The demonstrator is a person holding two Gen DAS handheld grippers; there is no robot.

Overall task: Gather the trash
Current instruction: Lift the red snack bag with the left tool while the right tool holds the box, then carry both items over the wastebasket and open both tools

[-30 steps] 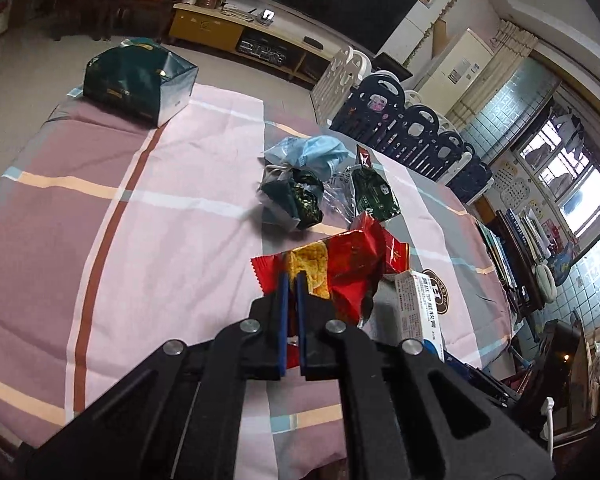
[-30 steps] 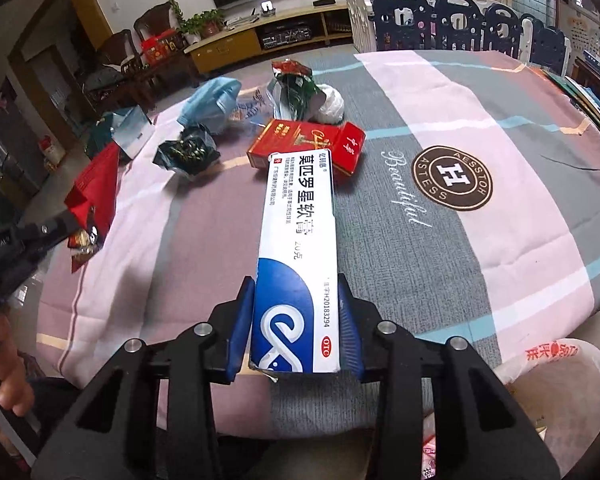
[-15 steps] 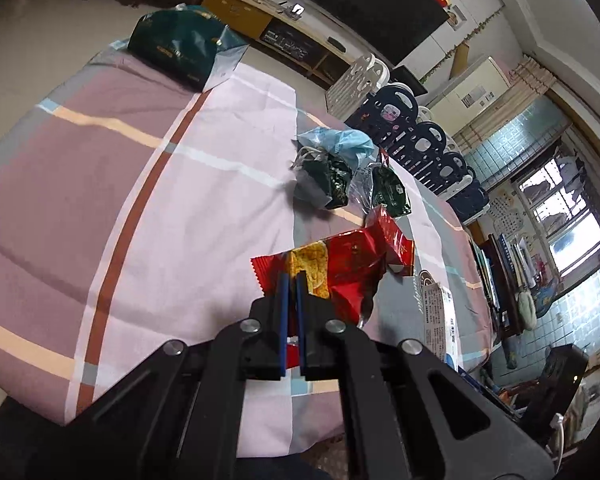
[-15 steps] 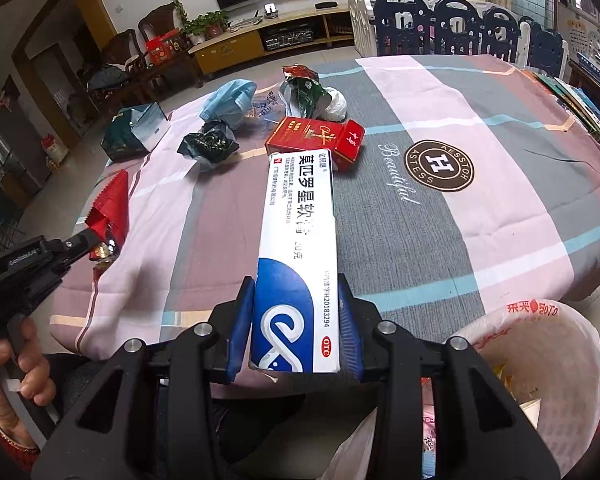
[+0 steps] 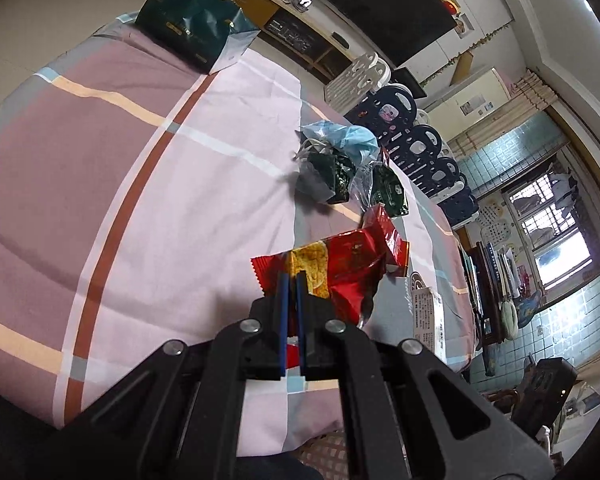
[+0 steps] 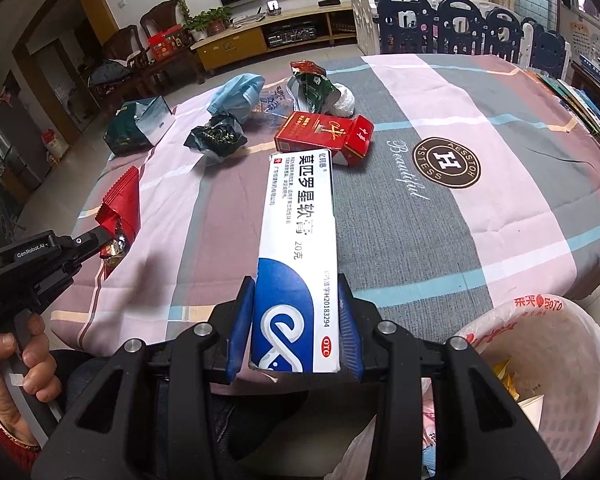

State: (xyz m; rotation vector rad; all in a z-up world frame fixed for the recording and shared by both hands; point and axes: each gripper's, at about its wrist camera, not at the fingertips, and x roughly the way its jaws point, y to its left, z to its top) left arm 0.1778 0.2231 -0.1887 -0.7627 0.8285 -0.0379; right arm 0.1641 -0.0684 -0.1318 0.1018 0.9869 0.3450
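- The left gripper (image 5: 292, 280) has its fingers clenched on the edge of a red snack wrapper (image 5: 340, 268). The wrapper is crumpled and shiny, with a zigzag cut edge and a yellow food picture on it, and it hangs above the near edge of the bench (image 5: 120, 184).
- The right gripper (image 6: 296, 320) grasps a long white box (image 6: 298, 248) between its blue fingers (image 6: 242, 320). The box has a blue end with a white looped sign and dark print, and it is held over the near edge of the bench.
- A bin with a white plastic bag (image 6: 540, 344) stands just beside the near right corner of the bench.
- A red cigarette pack (image 6: 324, 136), a crumpled dark green wrapper (image 6: 216, 138) and a blue face mask (image 6: 236, 92) lie in the middle of the bench.
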